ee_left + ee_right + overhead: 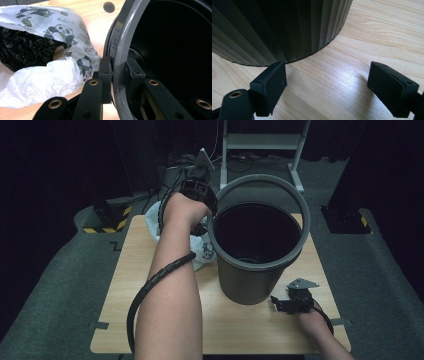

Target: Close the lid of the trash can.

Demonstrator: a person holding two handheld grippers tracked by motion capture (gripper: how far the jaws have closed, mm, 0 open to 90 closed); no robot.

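At the table's (150, 320) centre the ribbed bin (250, 280) stands unlined; its rim (122, 50) is clamped at 9 o'clock by the left gripper (117, 72), the right gripper (327, 87) held agape, the panda-print bag (50, 70) probably yet to be fitted

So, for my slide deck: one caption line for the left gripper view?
Left tongs clamp the grey plastic bin's rim, beside a white panda-print bag.
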